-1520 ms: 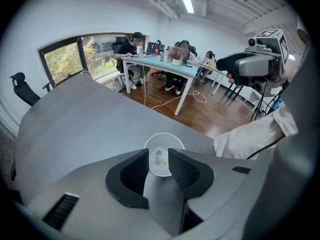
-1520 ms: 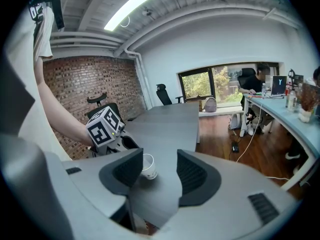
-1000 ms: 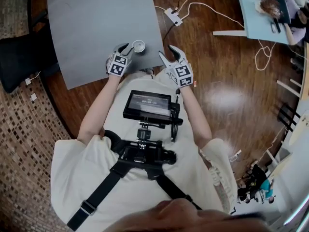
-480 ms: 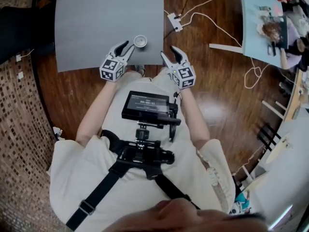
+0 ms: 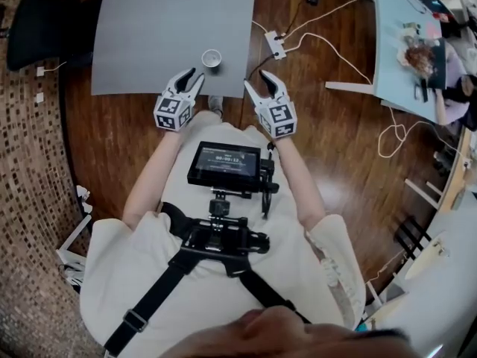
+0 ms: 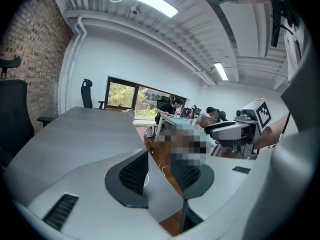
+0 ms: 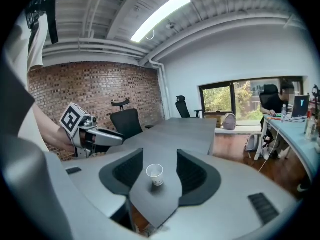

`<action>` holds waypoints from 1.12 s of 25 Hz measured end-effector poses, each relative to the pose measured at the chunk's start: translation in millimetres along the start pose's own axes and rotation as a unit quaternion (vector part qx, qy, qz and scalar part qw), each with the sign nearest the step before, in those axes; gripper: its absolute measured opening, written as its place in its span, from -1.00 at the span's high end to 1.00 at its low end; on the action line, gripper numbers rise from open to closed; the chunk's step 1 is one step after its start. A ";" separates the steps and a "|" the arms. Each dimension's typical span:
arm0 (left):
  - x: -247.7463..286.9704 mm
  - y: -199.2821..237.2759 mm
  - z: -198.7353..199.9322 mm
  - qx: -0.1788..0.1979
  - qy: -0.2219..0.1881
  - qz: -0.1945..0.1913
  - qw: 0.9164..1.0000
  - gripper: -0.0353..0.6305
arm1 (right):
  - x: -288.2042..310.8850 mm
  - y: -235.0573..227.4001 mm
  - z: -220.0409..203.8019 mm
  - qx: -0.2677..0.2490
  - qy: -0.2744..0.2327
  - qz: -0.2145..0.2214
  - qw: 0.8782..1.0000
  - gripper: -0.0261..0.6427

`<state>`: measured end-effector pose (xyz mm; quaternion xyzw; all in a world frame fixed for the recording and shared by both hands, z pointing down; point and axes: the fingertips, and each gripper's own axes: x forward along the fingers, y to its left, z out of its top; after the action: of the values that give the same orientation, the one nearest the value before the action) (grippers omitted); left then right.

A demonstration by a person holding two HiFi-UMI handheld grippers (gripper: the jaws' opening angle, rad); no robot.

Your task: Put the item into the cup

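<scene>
A small white paper cup (image 5: 212, 57) stands upright near the front edge of the grey table (image 5: 164, 21). In the right gripper view the cup (image 7: 155, 174) sits on the table's corner, framed between the jaws but well beyond them. My left gripper (image 5: 192, 77) hovers just short of the table edge, below and left of the cup, open and empty. My right gripper (image 5: 258, 81) is over the wood floor, right of the table corner, also open and empty. In the left gripper view the gripper (image 6: 162, 160) points along the table edge. No loose item is in view.
A white power strip (image 5: 276, 45) with white cables lies on the wood floor right of the table. A black office chair (image 5: 45, 24) stands at the table's left. A light blue desk (image 5: 406, 43) with clutter is at the far right. A monitor rig (image 5: 227, 165) hangs on the person's chest.
The table and cup have slid up in the head view. Both grippers have drawn back a little from the table edge, and both stay open and empty.
</scene>
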<state>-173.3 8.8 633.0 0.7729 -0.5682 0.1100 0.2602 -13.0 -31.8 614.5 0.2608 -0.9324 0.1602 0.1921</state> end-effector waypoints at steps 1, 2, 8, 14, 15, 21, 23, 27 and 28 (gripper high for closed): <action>-4.9 -6.1 0.7 0.003 -0.002 0.004 1.000 0.50 | -6.2 2.9 1.1 -0.003 -0.004 0.003 1.000 0.25; -9.8 -12.2 1.3 0.005 -0.005 0.007 1.000 0.50 | -13.0 5.4 1.4 -0.006 -0.008 0.007 1.000 0.25; -37.8 -50.7 -2.6 -0.005 -0.026 0.030 0.999 0.50 | -58.8 14.0 -6.9 -0.018 -0.020 0.021 0.999 0.25; -77.5 -113.7 -25.3 -0.014 -0.039 0.062 0.997 0.50 | -124.2 23.3 -15.3 -0.034 -0.036 0.031 0.998 0.25; -85.2 -127.5 -34.5 -0.017 -0.036 0.070 0.997 0.50 | -137.7 25.7 -19.8 -0.037 -0.037 0.035 0.998 0.25; -109.8 -144.7 -83.3 -0.061 -0.023 0.109 0.992 0.50 | -156.9 35.6 -38.3 -0.049 -0.029 0.061 0.997 0.25; -116.0 -146.1 -94.8 -0.073 -0.021 0.115 0.990 0.50 | -157.4 37.9 -40.7 -0.051 -0.029 0.069 0.996 0.25; -125.2 -152.7 -119.5 -0.103 0.006 0.124 0.987 0.51 | -164.4 40.4 -40.7 -0.046 -0.033 0.082 0.995 0.25; -127.0 -154.2 -122.2 -0.109 0.009 0.125 0.986 0.51 | -166.4 39.9 -40.5 -0.045 -0.034 0.084 0.995 0.25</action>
<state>-55.7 211.2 633.8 0.6617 -0.6667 0.0857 0.3321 107.8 87.5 568.5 0.1780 -0.9633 0.1245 0.1575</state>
